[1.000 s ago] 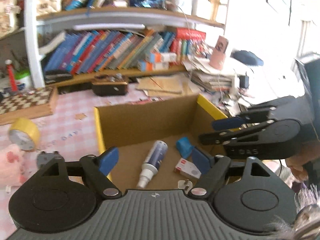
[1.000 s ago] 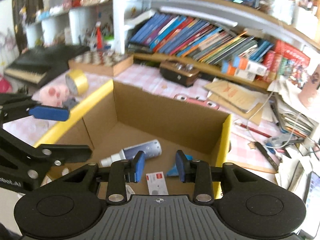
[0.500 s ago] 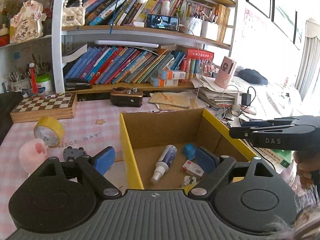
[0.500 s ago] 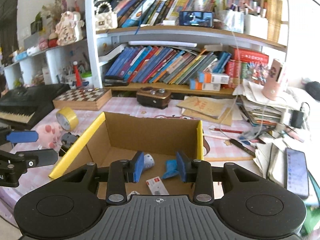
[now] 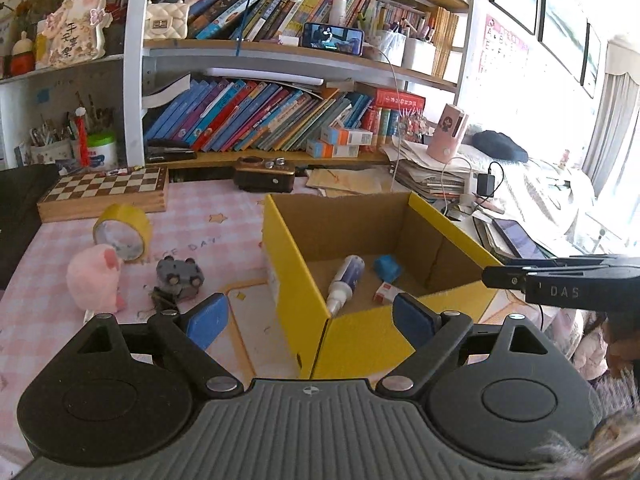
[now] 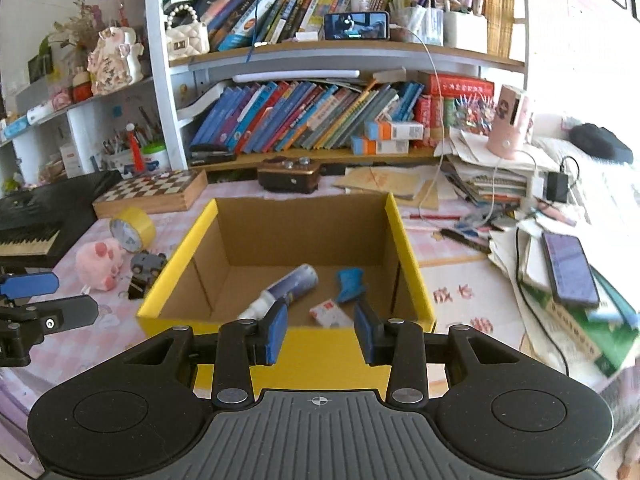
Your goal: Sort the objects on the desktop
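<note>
Cardboard box (image 6: 404,236) just beyond both tongs, left tongs (image 5: 310,320) released, right tongs (image 6: 320,332) narrowly parted, empty

Left gripper (image 5: 310,320) fingers spread wide, empty; right gripper (image 6: 320,330) fingers narrow, empty.

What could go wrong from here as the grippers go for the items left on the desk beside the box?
1. The grey toy car, pink plush pig and yellow tape roll sit close together; reaching for one may knock another, and the tape, standing on edge, could roll.
2. The left gripper must lift over the box wall, or it may catch it.
3. The right gripper is empty.
</note>
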{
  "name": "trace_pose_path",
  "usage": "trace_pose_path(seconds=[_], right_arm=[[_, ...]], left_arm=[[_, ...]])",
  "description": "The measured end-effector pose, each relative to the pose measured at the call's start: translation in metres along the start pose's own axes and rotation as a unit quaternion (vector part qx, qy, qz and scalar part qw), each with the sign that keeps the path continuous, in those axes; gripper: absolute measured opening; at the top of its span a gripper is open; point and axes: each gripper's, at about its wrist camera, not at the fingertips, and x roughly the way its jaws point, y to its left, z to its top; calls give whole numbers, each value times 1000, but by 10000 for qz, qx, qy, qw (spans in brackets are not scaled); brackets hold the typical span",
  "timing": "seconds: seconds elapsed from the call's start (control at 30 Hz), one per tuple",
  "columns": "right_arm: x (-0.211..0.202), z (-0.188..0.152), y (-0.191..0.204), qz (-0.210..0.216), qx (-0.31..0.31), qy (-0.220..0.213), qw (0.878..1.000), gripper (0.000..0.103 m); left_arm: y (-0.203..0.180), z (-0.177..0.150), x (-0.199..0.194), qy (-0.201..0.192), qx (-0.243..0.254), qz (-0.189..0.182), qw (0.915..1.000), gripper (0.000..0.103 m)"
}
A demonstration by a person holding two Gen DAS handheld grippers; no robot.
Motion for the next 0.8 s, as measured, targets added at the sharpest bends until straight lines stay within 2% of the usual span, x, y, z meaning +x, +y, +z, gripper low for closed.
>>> trace_pose_path(seconds=[0.43, 0.8], right_arm=[[-33, -46, 53, -218, 423, 126, 9988, 37], [-46, -77, 103, -154, 449, 324, 9983, 38]], left_arm=[[34, -34, -43, 141, 53, -18, 9999, 91], [55, -60, -70, 338, 122, 67, 9993, 91]])
